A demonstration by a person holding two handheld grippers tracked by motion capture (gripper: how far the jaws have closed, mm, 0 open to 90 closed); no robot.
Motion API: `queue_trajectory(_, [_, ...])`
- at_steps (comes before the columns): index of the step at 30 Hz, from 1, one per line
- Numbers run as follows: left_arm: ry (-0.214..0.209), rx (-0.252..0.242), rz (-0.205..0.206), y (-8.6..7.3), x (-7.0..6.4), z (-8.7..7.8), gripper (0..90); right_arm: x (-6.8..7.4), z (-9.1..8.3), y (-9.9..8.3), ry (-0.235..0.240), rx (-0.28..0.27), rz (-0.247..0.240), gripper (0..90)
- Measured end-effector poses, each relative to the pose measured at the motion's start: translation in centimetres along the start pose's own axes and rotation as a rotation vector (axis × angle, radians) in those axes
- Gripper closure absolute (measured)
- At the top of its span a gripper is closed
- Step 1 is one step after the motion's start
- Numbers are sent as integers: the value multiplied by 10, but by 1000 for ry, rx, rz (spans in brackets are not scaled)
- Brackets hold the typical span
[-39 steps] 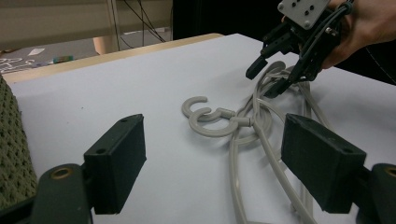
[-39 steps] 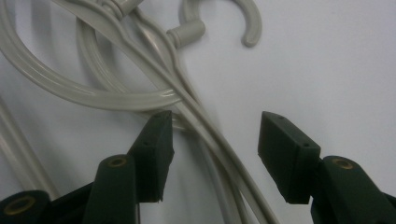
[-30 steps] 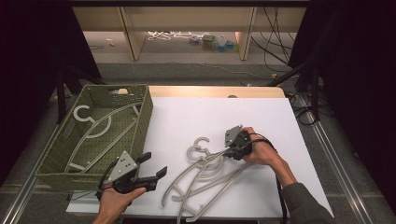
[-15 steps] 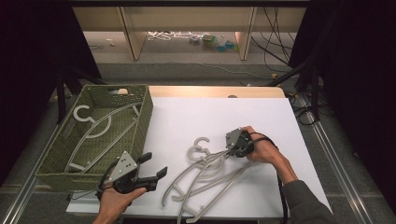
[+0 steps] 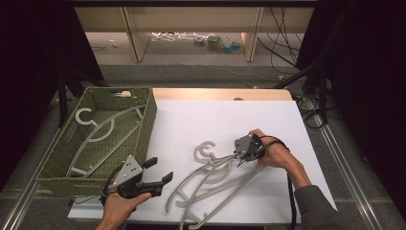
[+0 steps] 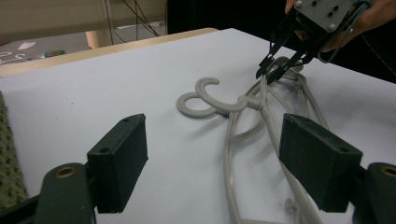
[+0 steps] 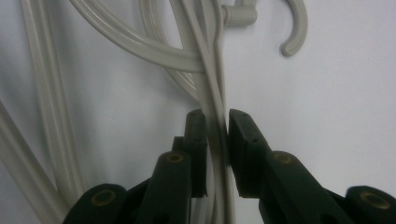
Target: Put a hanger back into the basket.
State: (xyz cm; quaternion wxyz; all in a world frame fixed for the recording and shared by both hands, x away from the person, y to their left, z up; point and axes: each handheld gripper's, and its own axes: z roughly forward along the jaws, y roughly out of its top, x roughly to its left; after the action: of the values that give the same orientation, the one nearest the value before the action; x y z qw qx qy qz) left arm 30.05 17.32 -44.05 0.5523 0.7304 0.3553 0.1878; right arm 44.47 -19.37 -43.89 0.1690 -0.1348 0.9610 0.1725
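White counter (image 5: 268, 120) is lying under everything I am working. I am closing my right tool (image 7: 215, 122) onto a bar of the grey hangers (image 5: 215, 179), which are lying in a heap at the counter's near middle. I am holding my left tool (image 5: 155, 170) released, jaws spread, just beside the green basket (image 5: 148, 120) that is carrying another hanger (image 5: 95, 129).

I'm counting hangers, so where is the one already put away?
In the high view, that hanger lies inside the green basket at the table's left, beyond the left gripper.
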Motion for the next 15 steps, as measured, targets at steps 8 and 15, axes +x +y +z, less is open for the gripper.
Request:
queue_trajectory(8, [-68,42,-5,2,-10,15,235,3,-16,2,-18,-31,-41,817])
queue_trajectory(15, [-158,117,18,7,-22,35,264,2,-24,3,-26,-57,-59,821])
